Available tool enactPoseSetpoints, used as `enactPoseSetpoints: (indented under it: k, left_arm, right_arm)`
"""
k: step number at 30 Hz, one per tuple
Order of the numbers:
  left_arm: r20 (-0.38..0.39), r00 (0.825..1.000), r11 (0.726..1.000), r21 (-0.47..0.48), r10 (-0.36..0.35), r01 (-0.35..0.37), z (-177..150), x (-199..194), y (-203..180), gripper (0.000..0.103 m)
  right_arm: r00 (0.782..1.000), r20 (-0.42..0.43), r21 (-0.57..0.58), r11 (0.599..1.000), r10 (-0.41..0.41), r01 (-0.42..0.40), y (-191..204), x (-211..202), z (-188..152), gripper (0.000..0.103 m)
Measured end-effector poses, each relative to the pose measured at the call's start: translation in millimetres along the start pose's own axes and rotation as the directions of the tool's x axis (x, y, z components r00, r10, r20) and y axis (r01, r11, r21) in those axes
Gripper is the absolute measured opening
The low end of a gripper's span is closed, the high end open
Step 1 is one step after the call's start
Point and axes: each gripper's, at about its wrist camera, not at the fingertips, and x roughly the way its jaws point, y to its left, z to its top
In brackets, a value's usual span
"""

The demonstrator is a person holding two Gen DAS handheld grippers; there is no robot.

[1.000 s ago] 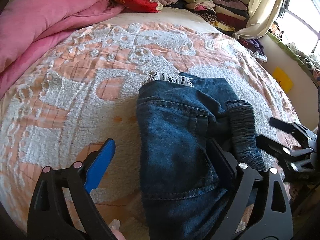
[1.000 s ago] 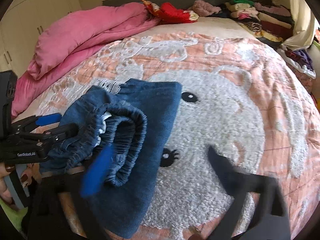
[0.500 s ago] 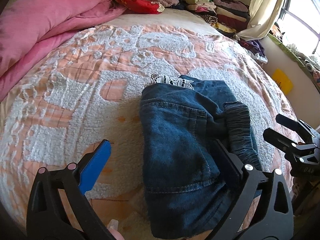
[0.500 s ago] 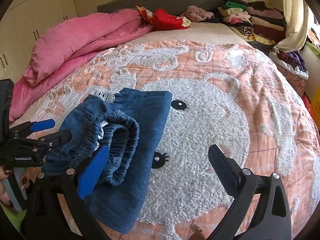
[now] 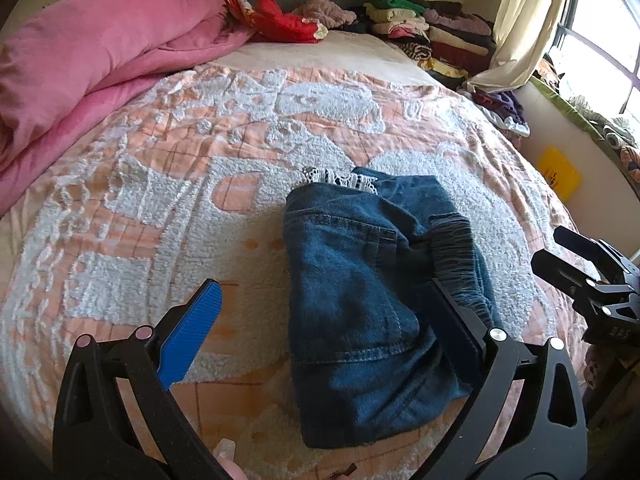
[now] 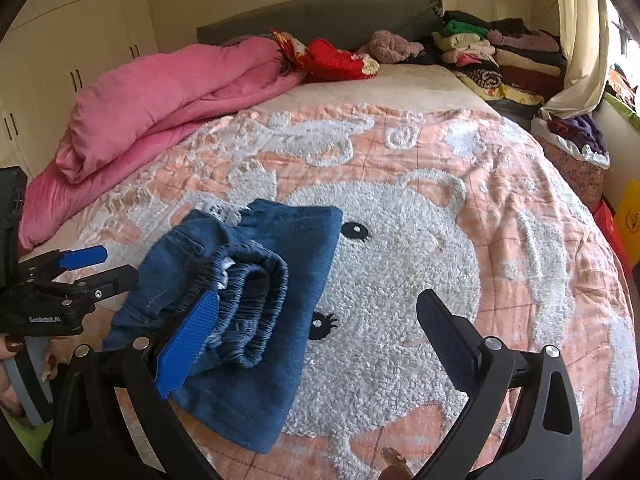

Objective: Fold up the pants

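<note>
The pants (image 5: pixel 360 304), dark blue denim, lie folded into a compact bundle on the bed (image 5: pixel 120 216), on its peach-and-white tufted spread, near the front edge. The left gripper (image 5: pixel 320 320) hangs over them with its jaws spread wide, having just been opening; the bundle sits in the gap between them, but neither pad presses on it. The right gripper (image 6: pixel 320 328) also stands with jaws wide apart and holds nothing; its blue pad overlaps the gathered waistband in the picture, though whether it touches the cloth cannot be told.

The left wrist view shows the flat side of the bundle: a back pocket with pale stitching, a strip of white lace peeking out at the far end, and the elastic waistband along the right. It also catches the right gripper (image 5: pixel 592 280) from the side at the frame's right edge, a window and a yellow item on the wall.

The right wrist view shows the rolled waistband end-on (with a bit of white lining inside), the bear face on the spread beside the pants (image 6: pixel 256 304), the left gripper (image 6: pixel 80 268) at the left edge with fingers of a hand (image 6: pixel 12 356) on its handle, and white wardrobe doors (image 6: pixel 60 60). Both views show the pink duvet (image 5: pixel 88 60) and stacked clothes (image 5: pixel 424 36) by the headboard
</note>
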Motion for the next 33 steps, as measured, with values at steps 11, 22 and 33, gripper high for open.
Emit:
enactPoseSetpoints:
  k: [11, 22, 33]
  left_arm:
    - [0.087, 0.996, 1.0, 0.018, -0.012, 0.011, -16.6, -46.9, -6.8, 0.093]
    - [0.125, 0.992, 1.0, 0.022, -0.008, 0.006, -44.1, -77.9, -8.7, 0.093]
    - [0.095, 0.995, 1.0, 0.016, -0.011, 0.01, -77.9, -80.9, -7.0, 0.093]
  right_arm:
    - [0.993, 0.117, -0.04, 0.999, 0.013, -0.008, 16.0, -54.2, -6.7, 0.099]
    - [0.983, 0.18, -0.081, 0.996, -0.03, 0.045, 28.8, -94.4, -32.5, 0.099]
    - [0.983, 0.174, -0.121, 0.989, -0.058, 0.079, 35.6, -108.8, -61.0, 0.099]
